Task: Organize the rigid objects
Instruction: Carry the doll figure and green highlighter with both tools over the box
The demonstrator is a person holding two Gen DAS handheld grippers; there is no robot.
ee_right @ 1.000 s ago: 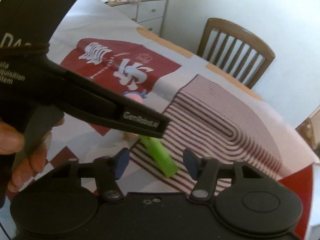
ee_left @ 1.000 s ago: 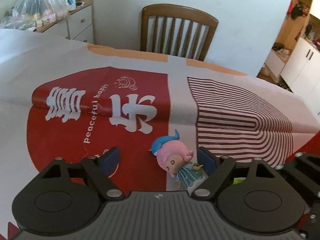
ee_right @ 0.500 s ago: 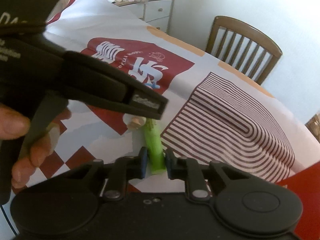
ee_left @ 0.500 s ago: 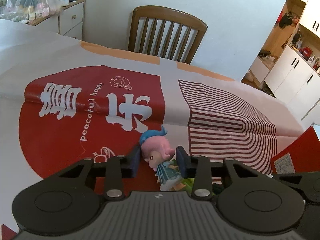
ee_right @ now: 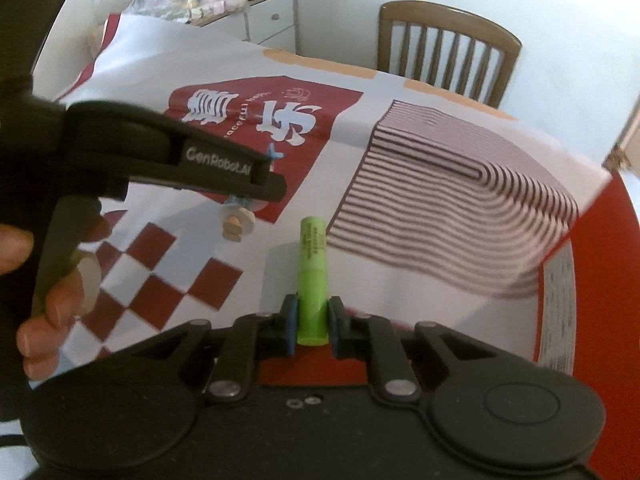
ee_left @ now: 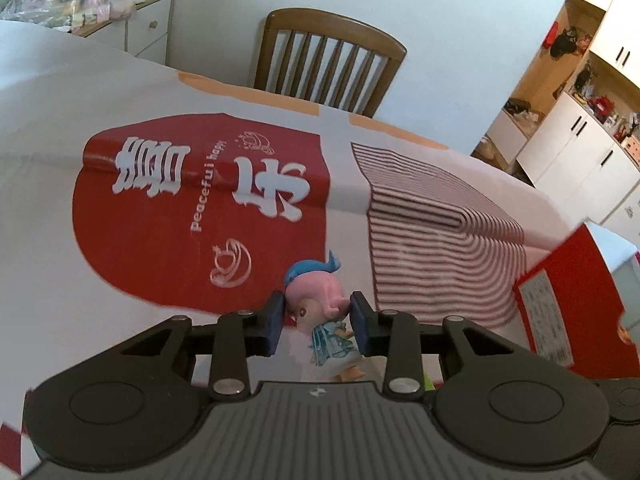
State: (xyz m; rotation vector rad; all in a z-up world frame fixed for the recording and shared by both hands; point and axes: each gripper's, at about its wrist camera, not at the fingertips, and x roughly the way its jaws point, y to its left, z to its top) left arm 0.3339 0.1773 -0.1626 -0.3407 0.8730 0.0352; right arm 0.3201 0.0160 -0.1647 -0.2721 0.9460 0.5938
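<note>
My left gripper [ee_left: 318, 322] is shut on a small figurine [ee_left: 320, 300] with a pink head, a blue hat and a striped teal dress, and holds it above the table. In the right wrist view only the figurine's feet [ee_right: 236, 224] show below the left gripper's black body [ee_right: 180, 160]. My right gripper [ee_right: 312, 320] is shut on a green cylindrical battery [ee_right: 312, 276], which points forward along the fingers, lifted off the cloth.
The table is covered by a white and red printed cloth [ee_left: 192, 216] with a striped patch [ee_left: 432, 240]. A red box [ee_left: 568, 300] lies at the right. A wooden chair [ee_left: 328, 60] stands at the far edge. A drawer cabinet with a plastic bag [ee_left: 80, 0] is at far left.
Both grippers closed, the left on the figurine and the right on the green battery, and both have lifted their objects off the table.
</note>
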